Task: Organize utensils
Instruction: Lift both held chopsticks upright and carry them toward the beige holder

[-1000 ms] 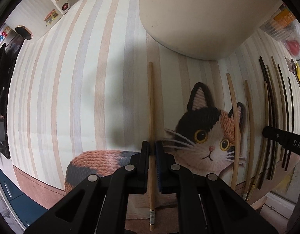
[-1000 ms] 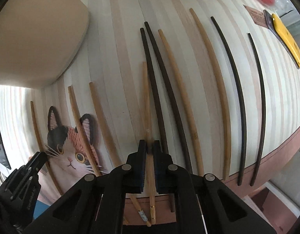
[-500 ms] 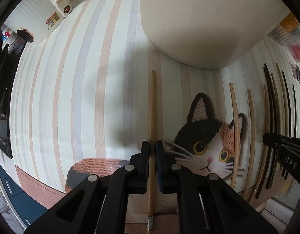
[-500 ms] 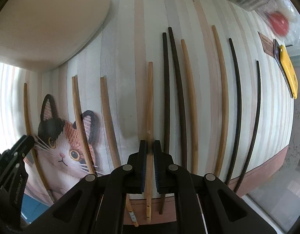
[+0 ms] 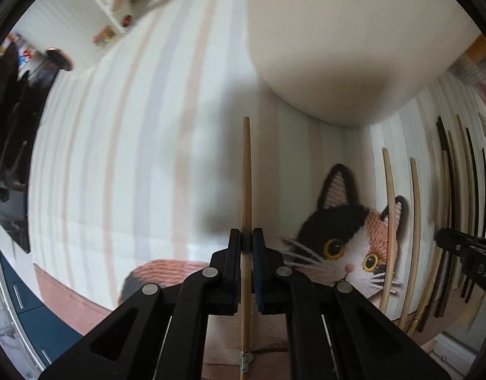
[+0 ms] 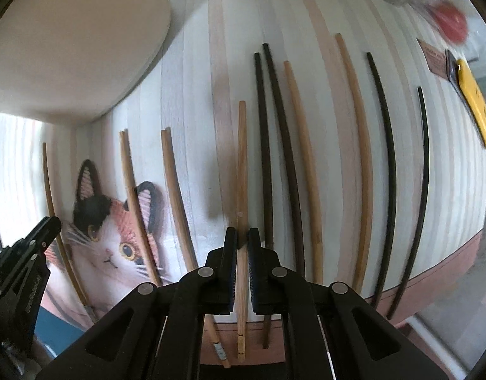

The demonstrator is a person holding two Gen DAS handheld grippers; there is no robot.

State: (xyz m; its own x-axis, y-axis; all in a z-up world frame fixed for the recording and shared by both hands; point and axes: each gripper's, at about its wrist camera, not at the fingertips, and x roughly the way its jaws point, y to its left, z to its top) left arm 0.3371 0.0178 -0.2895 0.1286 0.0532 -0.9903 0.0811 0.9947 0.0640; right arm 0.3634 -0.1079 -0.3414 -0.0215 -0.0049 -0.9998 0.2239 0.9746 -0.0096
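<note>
My left gripper (image 5: 246, 240) is shut on a light wooden chopstick (image 5: 246, 177) and holds it above the striped cat-print mat (image 5: 122, 145), pointing toward the cream holder (image 5: 338, 31). My right gripper (image 6: 242, 240) is shut on another light wooden chopstick (image 6: 242, 158), lifted slightly above the mat (image 6: 195, 95). Several more chopsticks lie in a row on the mat: light wooden ones (image 6: 309, 171) and dark ones (image 6: 268, 145). The left gripper also shows at the left edge of the right wrist view (image 6: 37, 240).
A large cream container (image 6: 69, 31) stands at the back of the mat. A yellow object (image 6: 474, 101) and a red object (image 6: 451, 25) lie at the far right. The mat's brown front edge (image 6: 433, 278) is close to the table edge.
Both grippers have risen and moved forward with their chopsticks; the cream container looms larger in the left wrist view. The right chopstick has lifted off the row.
</note>
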